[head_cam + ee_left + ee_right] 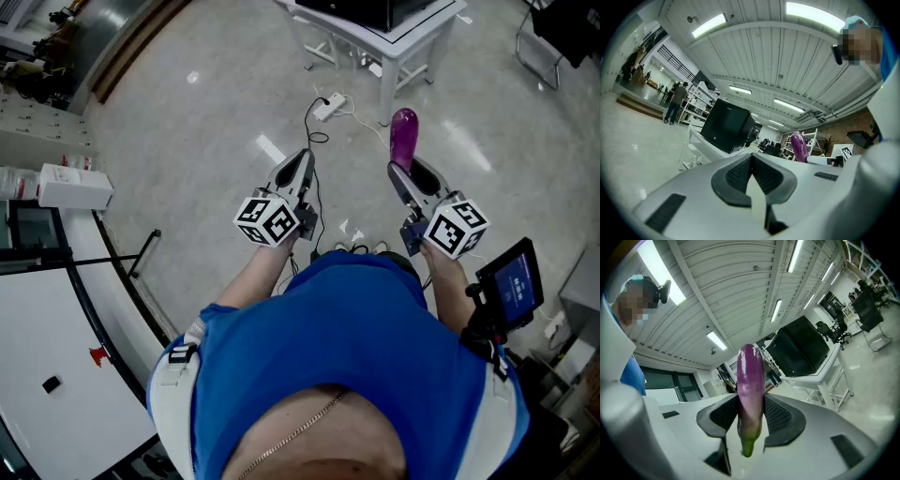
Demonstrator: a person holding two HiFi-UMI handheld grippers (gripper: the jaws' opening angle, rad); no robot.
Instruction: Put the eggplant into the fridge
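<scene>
The right gripper [409, 176] grasped the eggplant [404, 134]; the left gripper [302, 164] was clenched empty; the black fridge [370, 11] was cut off by the head view's top.

My right gripper [409, 171] around the eggplant [404, 134], my left gripper [301, 157] to its left, fridge [373, 11] on table [417, 39] ahead.

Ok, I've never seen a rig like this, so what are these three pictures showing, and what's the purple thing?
A person holds a two-jaw gripper in each hand. One picture comes from a head camera looking down; the others ride on the grippers, looking along their jaws. The left gripper is shut and empty. The right gripper clamps a purple eggplant. Ahead, a black fridge stands on a white table. A power strip lies on the floor.
</scene>
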